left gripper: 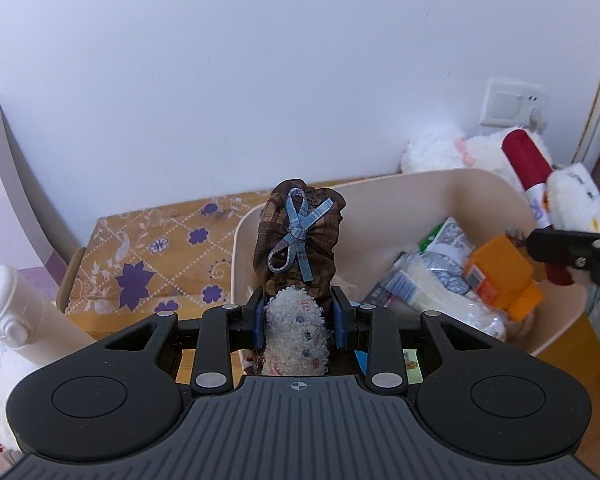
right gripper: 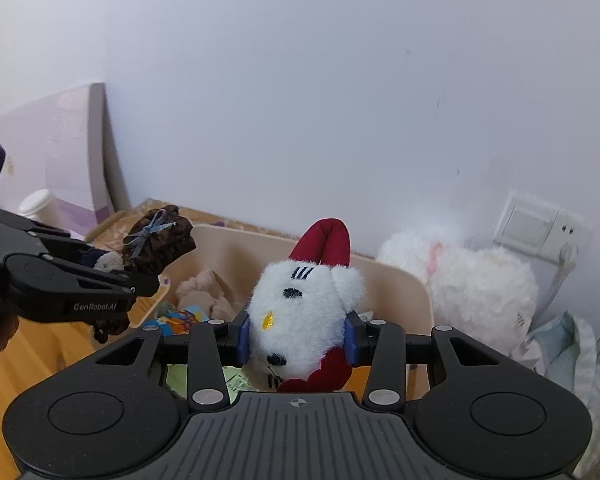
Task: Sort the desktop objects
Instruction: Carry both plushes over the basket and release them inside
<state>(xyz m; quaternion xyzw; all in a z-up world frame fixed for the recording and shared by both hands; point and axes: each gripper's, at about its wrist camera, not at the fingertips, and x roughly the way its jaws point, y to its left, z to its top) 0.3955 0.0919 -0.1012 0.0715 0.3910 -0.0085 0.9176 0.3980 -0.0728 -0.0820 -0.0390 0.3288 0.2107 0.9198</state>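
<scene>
Doll [left gripper: 298, 240], soft and light, pinched at mid-frame by left gripper [left gripper: 298, 318] over bin [left gripper: 420, 184]; plush cat [right gripper: 300, 312], equally squashy, clamped centrally by right gripper [right gripper: 296, 338].

The left gripper [left gripper: 299, 322] is matt black plastic with a ribbed grey deck, closed on a doll [left gripper: 298, 280] of curly cream fleece and crinkled brown checked cloth under a woven blue ribbon [left gripper: 298, 240]. The right gripper [right gripper: 298, 339] squeezes a fluffy white plush [right gripper: 300, 312] with a smooth red knit cap. At right of the left view, the bin [left gripper: 440, 188] is smooth cream plastic.
</scene>
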